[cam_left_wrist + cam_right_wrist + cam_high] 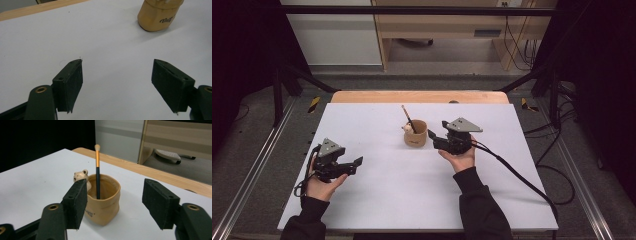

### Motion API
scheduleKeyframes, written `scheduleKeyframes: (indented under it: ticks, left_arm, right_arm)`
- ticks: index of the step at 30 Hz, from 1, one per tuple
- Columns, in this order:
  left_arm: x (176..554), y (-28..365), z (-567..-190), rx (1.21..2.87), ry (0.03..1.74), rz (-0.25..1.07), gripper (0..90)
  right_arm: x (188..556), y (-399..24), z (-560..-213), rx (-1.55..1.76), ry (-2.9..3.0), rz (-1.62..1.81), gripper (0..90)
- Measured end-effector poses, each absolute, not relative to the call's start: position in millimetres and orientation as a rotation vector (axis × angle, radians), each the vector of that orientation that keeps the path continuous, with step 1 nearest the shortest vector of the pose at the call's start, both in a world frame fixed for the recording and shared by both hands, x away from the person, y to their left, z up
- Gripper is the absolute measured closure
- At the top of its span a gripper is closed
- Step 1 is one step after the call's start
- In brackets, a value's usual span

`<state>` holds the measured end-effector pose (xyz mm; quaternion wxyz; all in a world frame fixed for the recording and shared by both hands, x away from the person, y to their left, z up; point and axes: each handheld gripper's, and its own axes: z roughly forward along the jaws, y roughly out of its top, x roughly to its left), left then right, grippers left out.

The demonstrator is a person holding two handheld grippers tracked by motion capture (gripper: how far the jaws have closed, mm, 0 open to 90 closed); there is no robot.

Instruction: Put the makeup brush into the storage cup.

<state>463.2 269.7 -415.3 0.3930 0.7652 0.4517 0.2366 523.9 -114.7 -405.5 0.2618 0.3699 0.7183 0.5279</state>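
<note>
White table (pixel 412 200) bears a tan cup (pixel 415 133) holding a brush (pixel 406 117), just ahead of the right gripper (pixel 435 135), jaws apart; left gripper (pixel 355 164) also gapes.

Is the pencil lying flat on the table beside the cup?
No, the pencil stands upright inside the cup, leaning on its rim.

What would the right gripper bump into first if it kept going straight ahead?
Probably the tan cup holding the brush. The open right gripper points at it from close by, with bare white table between; exact depth is hard to judge.
</note>
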Motion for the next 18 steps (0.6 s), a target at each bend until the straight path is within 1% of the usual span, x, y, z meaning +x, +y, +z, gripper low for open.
scheduleKeyframes:
  ticks: [2,7,12,15,18]
  left_arm:
    - [462.8,269.4,-415.4,1.939,1.145,0.604,24.3]
    - [461.4,268.9,-416.0,1.932,1.141,0.604,24.2]
    - [459.4,268.8,-416.4,1.926,1.136,0.608,24.0]
    - [458.0,269.0,-416.8,1.917,1.131,0.608,23.5]
    - [456.9,269.6,-416.9,1.910,1.134,0.607,22.6]
  right_arm:
    - [518.2,-119.8,-403.8,1.008,1.941,1.429,29.5]
    - [502.8,-135.1,-400.5,1.011,1.943,1.413,22.3]
    - [487.3,-153.8,-399.6,1.032,1.917,1.425,18.8]
    - [481.0,-165.3,-399.5,1.039,1.912,1.392,14.6]
    - [475.4,-175.5,-401.3,1.051,1.911,1.389,13.3]
